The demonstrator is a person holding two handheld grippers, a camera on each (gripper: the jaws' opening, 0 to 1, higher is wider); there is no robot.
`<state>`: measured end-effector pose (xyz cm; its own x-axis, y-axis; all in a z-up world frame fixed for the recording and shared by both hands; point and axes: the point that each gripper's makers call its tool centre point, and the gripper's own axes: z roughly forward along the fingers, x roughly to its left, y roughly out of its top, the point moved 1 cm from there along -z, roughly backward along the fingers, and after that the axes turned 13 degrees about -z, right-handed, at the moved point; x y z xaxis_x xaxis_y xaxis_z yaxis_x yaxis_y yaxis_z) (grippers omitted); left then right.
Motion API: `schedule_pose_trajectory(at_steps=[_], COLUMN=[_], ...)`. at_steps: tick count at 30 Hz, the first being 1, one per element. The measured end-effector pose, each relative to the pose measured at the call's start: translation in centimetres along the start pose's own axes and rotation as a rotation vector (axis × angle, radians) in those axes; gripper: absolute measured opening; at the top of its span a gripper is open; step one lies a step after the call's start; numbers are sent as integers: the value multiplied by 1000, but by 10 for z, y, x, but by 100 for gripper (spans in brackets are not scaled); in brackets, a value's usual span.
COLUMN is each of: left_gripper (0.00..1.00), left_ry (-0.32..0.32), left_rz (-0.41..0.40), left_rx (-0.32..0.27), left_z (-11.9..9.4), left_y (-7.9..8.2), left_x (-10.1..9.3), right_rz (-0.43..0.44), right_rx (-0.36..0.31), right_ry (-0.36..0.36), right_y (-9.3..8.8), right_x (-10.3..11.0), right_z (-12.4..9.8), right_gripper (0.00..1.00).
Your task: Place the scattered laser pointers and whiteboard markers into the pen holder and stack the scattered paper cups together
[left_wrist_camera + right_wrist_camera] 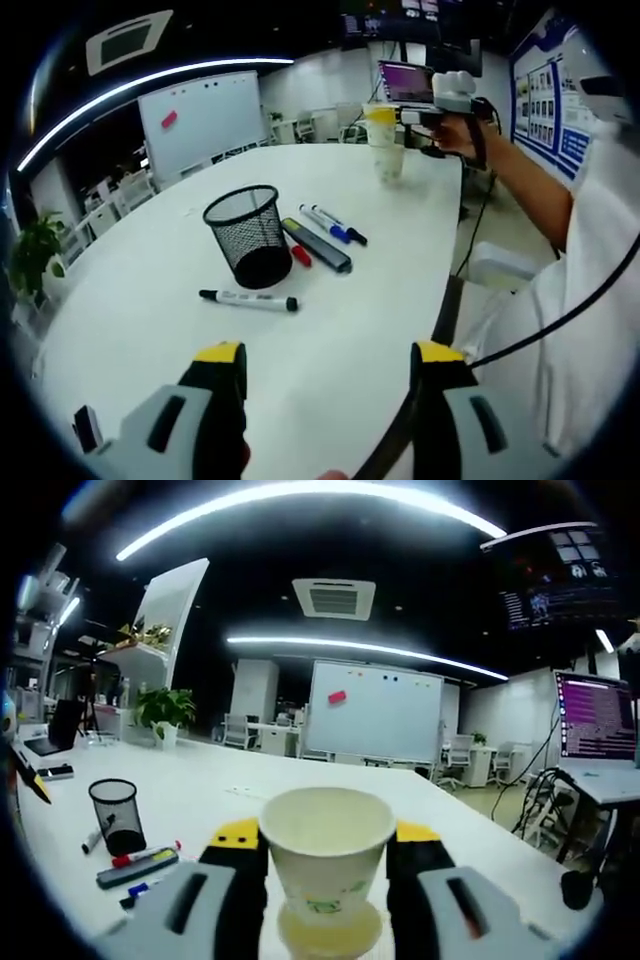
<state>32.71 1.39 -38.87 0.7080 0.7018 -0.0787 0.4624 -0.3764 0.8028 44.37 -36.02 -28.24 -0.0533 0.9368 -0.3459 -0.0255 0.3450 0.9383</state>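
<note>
Paper cup point(325, 865) clamped upright in right hand-held gripper point(326, 852), held over second cup point(322, 930) on white counter point(150, 330), apparently to stack; left hand-held gripper point(330, 362) apart, markers beside mesh pen holder point(247, 236).

A black mesh pen holder point(248, 235) stands on the white table point(150, 330). Near it lie a black-capped white marker point(248, 299), a blue-capped marker point(330, 224), a red-tipped one point(299, 254) and a grey pointer point(316, 244). The paper cup point(326, 865) is cream with green print; the gripper tips point(326, 832) are yellow.
</note>
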Motion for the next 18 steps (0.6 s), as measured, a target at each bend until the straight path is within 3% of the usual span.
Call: schedule_pose_trajectory(at_steps=[18], left_gripper=[67], left_ry=[-6], left_rz=[-1], left_rx=[5], left_z=[1], left_y=[-1], left_x=[-1], right_rz=[-11], right_rx=[17], right_ry=[8], right_y=[-7], right_x=[-1], right_z=[1], right_gripper=[48])
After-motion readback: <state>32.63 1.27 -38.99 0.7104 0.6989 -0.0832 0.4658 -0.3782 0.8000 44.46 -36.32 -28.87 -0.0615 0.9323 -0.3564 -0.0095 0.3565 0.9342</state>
